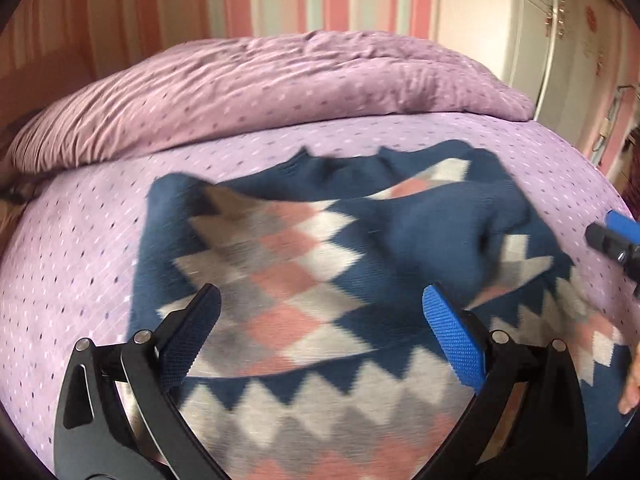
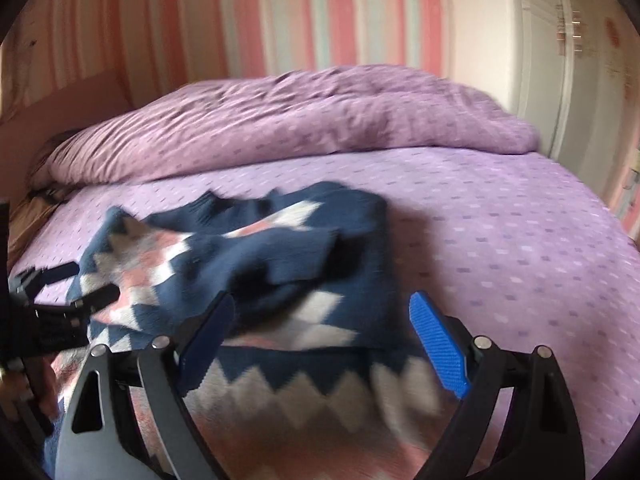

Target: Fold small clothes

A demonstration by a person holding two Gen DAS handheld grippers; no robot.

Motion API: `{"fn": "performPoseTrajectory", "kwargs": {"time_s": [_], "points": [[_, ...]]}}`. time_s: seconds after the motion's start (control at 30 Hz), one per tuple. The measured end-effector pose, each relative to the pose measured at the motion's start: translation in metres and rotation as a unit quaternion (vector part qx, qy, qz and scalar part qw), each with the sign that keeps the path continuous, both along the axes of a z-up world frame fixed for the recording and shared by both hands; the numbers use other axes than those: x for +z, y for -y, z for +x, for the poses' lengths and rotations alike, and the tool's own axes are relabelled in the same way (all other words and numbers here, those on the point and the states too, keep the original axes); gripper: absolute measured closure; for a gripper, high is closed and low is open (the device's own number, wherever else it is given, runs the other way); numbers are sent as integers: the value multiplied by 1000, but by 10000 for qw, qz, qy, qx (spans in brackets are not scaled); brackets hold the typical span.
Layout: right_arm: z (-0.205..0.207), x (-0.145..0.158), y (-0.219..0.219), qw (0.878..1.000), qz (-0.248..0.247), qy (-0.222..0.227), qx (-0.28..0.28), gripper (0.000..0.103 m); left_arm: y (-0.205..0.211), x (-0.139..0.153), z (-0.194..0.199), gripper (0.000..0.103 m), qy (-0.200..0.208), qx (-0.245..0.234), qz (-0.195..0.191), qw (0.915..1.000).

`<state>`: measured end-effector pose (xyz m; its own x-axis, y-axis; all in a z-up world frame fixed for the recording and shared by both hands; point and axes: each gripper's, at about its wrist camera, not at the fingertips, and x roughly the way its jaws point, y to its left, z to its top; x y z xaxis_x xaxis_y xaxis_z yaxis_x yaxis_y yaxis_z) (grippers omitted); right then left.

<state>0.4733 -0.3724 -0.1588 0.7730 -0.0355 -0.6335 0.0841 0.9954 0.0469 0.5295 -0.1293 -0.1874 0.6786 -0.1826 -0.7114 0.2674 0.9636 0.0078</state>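
Striped wallpaper (image 2: 304, 12) in pink and pale bands backs a bed covered by a dotted lilac sheet (image 2: 520, 248), with a rumpled purple duvet (image 1: 280, 92) heaped along the far side and a white wardrobe door (image 2: 548, 60) at the right edge. On the sheet lies the sweater (image 1: 320, 240), navy with pink, grey and white diamonds; it sits in the middle of the bed, its upper part already turned down over the body, one navy sleeve (image 1: 440, 224) bunched across the fold and the zigzag hem nearest the cameras. Left claw (image 1: 320, 344): spread wide above the patterned front, nothing between the pads, no contact evident. Right claw (image 2: 320, 344): likewise spread, hovering over the hem near the sweater's right edge, gripping nothing; its tip also appears at the margin of the left view. Both views are smeared, so fine creases cannot be read.

Probable hazards, as judged from this layout: the bunched sleeve is loose and lumpy, so a further fold laid over it would likely trap a ridge and leave a crooked parcel; a pinch taken through the thick knit may catch two layers at once, or the sheet beneath, dragging the bedding upward; a pull by one claw alone on this stretchy fabric could skew the folded edge; the soft mattress offers little resistance for pressing a crease flat.
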Motion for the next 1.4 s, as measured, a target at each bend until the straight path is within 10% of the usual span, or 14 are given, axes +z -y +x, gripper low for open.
{"fn": "performPoseTrajectory", "kwargs": {"time_s": [0.53, 1.07, 1.27, 1.4], "points": [[76, -61, 9, 9952, 621, -654, 371, 75, -40, -44, 23, 3, -140, 260, 206, 9994], [80, -39, 12, 9974, 440, -422, 372, 62, -33, -44, 27, 3, -125, 243, 151, 9995], [82, -33, -2, 9966, 265, -331, 712, 95, -31, -48, 29, 3, -140, 228, 268, 9993], [77, -14, -3, 9960, 224, -142, 859, 97, -31, -49, 29, 3, -149, 239, 254, 9993]]}}
